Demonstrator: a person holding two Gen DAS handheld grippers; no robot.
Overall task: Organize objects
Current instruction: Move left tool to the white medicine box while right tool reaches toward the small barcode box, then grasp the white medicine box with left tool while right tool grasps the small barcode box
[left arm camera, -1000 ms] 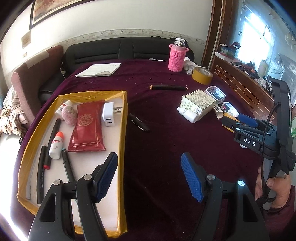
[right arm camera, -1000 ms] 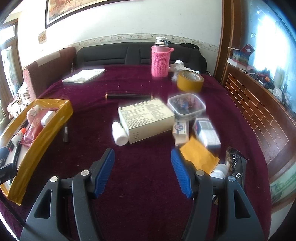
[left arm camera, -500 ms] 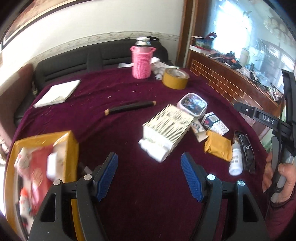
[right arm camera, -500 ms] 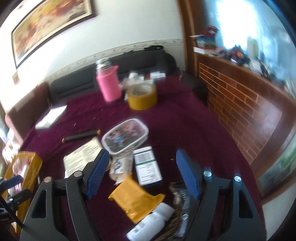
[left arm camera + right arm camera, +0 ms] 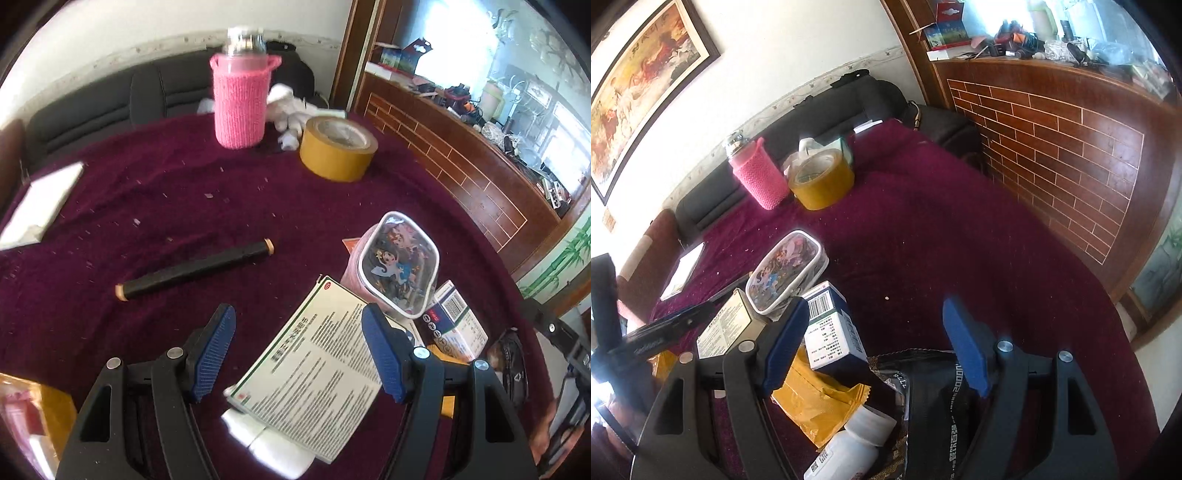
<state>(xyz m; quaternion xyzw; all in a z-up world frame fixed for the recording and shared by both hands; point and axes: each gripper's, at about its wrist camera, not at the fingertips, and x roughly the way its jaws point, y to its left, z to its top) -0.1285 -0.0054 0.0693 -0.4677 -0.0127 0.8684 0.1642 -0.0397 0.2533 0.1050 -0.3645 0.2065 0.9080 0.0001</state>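
Maroon-clothed desk [image 5: 177,192] | left gripper [image 5: 299,354] spread wide, nothing held, over printed carton [image 5: 314,373] at 6 o'clock | right gripper [image 5: 875,343] released above black pouch [image 5: 934,402] | risk: crowded clutter, carton may shove white bottle [image 5: 269,443] aside

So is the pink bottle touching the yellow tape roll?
Apart. In the left wrist view, purple cloth shows between the pink bottle and the tape roll.

maroon tablecloth [image 5: 229,199], pink knitted bottle sleeve [image 5: 240,107], yellow tape [image 5: 338,149]
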